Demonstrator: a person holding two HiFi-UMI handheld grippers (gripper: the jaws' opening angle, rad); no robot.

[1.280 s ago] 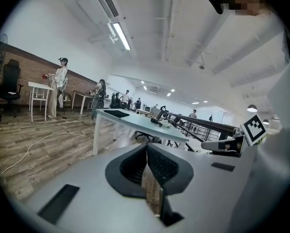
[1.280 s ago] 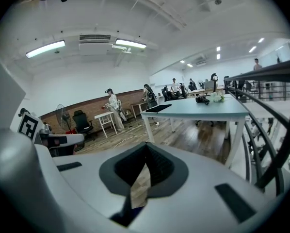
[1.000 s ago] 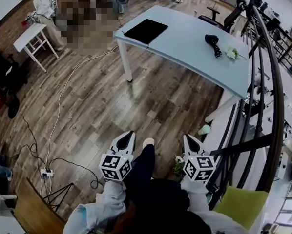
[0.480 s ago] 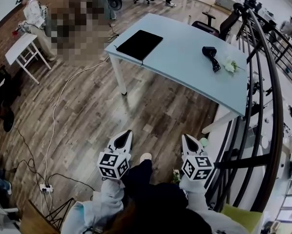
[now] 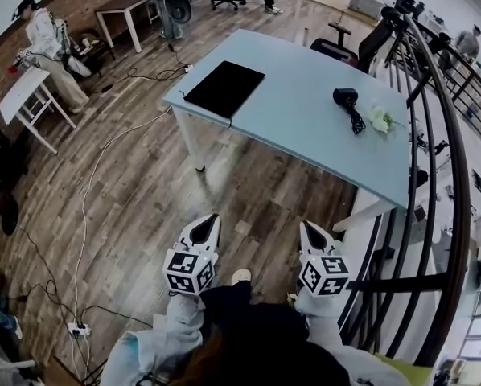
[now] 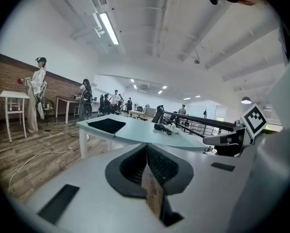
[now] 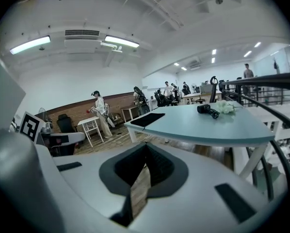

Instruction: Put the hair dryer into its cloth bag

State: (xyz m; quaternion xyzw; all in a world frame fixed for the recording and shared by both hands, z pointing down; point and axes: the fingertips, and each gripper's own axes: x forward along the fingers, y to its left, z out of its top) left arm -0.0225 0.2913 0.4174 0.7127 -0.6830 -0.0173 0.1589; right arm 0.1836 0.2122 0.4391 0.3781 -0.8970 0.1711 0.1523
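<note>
Grippers are both pointing toward the pale blue table (image 5: 305, 139), and you are holding them side by side over the wooden floor (image 5: 160, 183), well apart from that table. The left gripper (image 5: 211, 218) is keeping its jaws pressed together with nothing between them. The right gripper (image 5: 307, 226) is clenched and empty in the same way. The hair dryer (image 5: 347, 99) is lying on the table toward its right side, with its cord beside it and a white flower (image 5: 380, 120) just next to it. The black cloth bag (image 5: 225, 88) is lying flat near the table's left corner, well apart from the dryer.
</note>
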